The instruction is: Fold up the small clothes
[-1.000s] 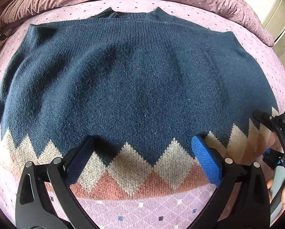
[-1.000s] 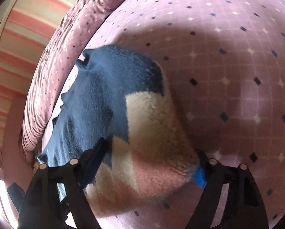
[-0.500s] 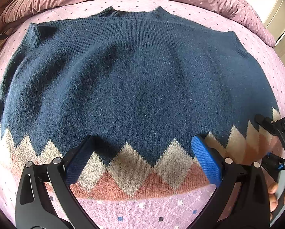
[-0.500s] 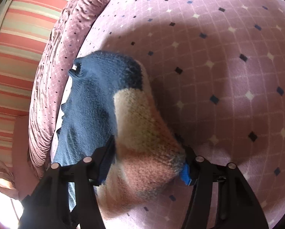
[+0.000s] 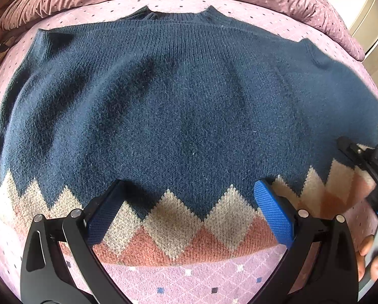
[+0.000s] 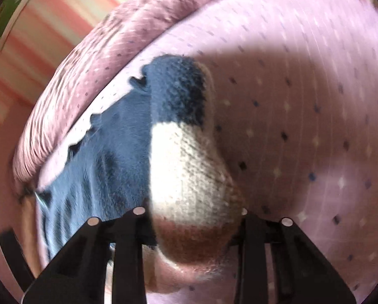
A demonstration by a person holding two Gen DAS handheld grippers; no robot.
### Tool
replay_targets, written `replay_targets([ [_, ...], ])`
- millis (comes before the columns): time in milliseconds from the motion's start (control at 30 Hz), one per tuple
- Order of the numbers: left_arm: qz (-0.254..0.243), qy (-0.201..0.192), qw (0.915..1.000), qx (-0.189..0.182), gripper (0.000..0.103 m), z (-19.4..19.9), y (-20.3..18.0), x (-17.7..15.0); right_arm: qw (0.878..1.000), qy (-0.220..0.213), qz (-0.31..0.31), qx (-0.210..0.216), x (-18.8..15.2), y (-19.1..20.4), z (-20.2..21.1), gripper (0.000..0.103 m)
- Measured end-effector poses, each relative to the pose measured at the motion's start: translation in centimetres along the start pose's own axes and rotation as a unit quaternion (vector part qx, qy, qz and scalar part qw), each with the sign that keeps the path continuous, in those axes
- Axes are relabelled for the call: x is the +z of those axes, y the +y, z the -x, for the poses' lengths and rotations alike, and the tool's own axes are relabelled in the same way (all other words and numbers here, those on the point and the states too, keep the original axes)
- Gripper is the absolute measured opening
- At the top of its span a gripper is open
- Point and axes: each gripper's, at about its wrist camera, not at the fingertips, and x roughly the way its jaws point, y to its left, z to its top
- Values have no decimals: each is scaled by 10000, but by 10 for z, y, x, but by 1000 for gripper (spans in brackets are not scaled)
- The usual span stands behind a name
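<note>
Since prev: right gripper (image 6: 192, 228) jaws have just been closing, now clamped on sweater (image 5: 178, 116) hem corner, bunched + lifted to start fold | left gripper (image 5: 189, 215) apart over mid-hem, not touching | sweater flat on bedspread (image 5: 189, 276)

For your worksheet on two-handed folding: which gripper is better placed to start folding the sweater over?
Probably the right gripper: its jaws have just been closing on the sweater's patterned hem corner. The left gripper hovers open over the hem, gripping nothing.
</note>
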Motion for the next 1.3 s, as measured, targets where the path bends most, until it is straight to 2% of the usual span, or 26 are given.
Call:
replay_targets([
  [133,0,-17,10000,-65,100,-1,3,1,9987,-222,460,-61,4,19,15,30],
  [200,68,-49,9997,-236,100,5,10,1,9965,-338,752,-145,4,30,23,29],
  [300,310,-132,9984,-463,100,24,33,0,9891,-606,1304,-311,5,56,38,29],
  [367,378,-201,9980,-459,100,40,56,-2,9807,-818,1710,-485,1,80,49,28],
  [433,398,-298,9982,-331,100,58,89,-4,9706,-992,2087,-674,-4,108,56,28],
  [567,359,-405,9984,170,100,84,155,-6,9518,-1211,2659,-930,-21,160,61,27],
  [733,328,-665,9939,821,100,112,240,-8,9326,-1466,3105,-1115,-55,232,60,26],
  [867,612,-804,9899,996,100,131,302,-12,9167,-1613,3462,-1175,-98,292,57,26],
  [1000,823,-895,9860,1142,100,145,348,-21,8889,-1658,4121,-1125,-157,343,43,25],
  [1067,879,-913,9845,1211,100,148,358,-25,8610,-1624,4692,-1105,-197,364,30,25],
  [1200,1164,-914,9821,1163,100,148,391,-36,8212,-1069,5507,-1045,-263,372,-3,25],
  [1300,1378,-912,9794,1164,100,147,411,-43,8142,-813,5634,-1145,-281,361,-21,25],
])
